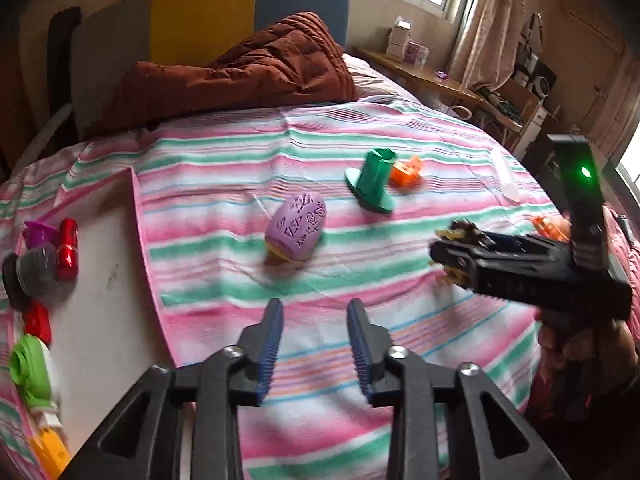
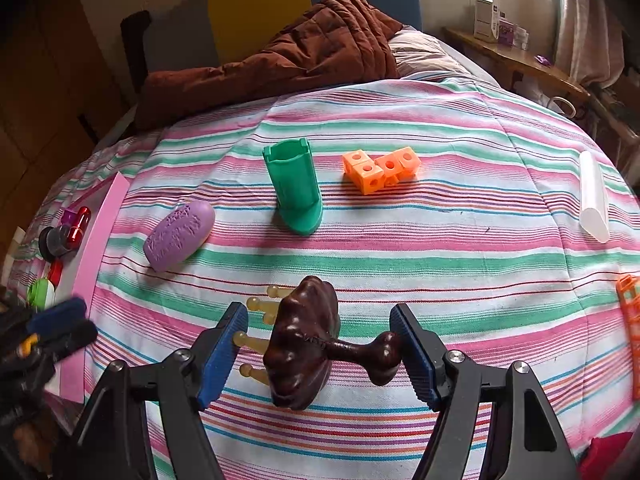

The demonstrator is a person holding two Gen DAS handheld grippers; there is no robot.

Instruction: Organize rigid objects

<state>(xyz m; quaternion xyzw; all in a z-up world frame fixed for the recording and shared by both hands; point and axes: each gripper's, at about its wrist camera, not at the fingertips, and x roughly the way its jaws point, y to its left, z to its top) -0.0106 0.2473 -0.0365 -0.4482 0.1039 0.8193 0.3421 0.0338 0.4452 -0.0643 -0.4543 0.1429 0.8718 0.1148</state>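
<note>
While our right gripper (image 2: 319, 354) hangs over the striped bed (image 2: 460, 264), its jaws stand wide with the dark brown massager (image 2: 304, 344) between them, pads not pressing it. Our left gripper (image 1: 315, 346) has its jaws narrowly parted with nothing between them. Beyond the left jaws lies the purple oval piece (image 1: 297, 226); farther off stand the green holder (image 1: 374, 184) and the orange cubes (image 2: 380, 170). Left of those jaws, the pink tray (image 1: 142, 240) holds small colored pieces.

Purple oval (image 2: 179, 235): one. Green holder (image 2: 295, 186): one. Orange cube cluster (image 2: 380, 169): one, perhaps four cubes. White tube (image 2: 594, 196): one.
</note>
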